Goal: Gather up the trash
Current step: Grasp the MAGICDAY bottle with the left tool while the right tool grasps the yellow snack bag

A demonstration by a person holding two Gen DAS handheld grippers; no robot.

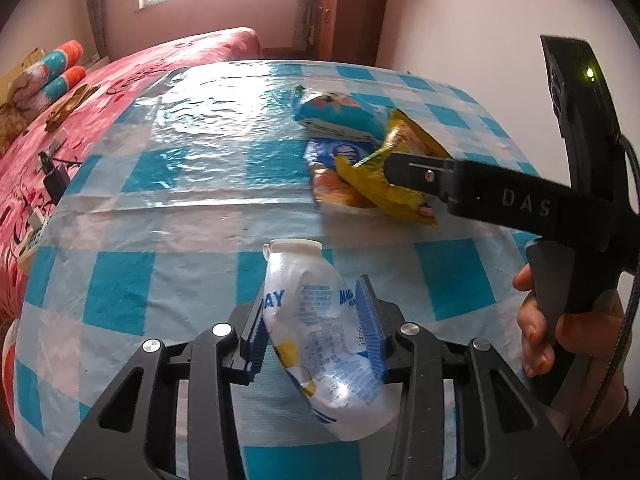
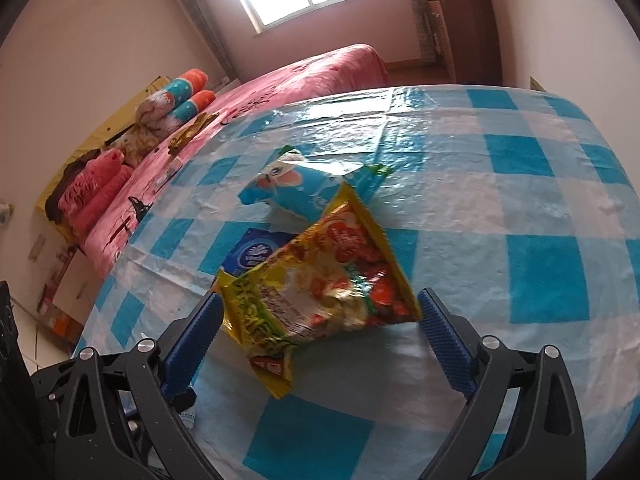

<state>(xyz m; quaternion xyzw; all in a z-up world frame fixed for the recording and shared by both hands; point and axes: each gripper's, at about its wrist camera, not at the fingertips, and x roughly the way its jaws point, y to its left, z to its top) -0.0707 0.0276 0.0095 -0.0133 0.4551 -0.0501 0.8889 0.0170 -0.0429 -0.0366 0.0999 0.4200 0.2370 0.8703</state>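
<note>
My left gripper point(image 1: 316, 320) is shut on a crumpled white plastic bottle point(image 1: 320, 344) with blue print, held above the checked tablecloth. My right gripper point(image 2: 320, 312) is open, its blue pads either side of a yellow noodle packet point(image 2: 320, 280) that lies on the pile; whether the pads touch it I cannot tell. In the left wrist view the right gripper point(image 1: 404, 174) reaches the yellow packet point(image 1: 384, 184) from the right. Behind it lie a light blue wrapper point(image 2: 296, 188) and a dark blue tissue pack point(image 2: 252, 254).
The table has a blue-and-white checked plastic cover point(image 1: 168, 184). A pink bed point(image 2: 312, 76) with rolled pillows point(image 2: 176, 100) stands beyond the table. A brown cabinet point(image 1: 352, 12) stands by the far wall. A charger point(image 1: 54, 178) lies on the bed.
</note>
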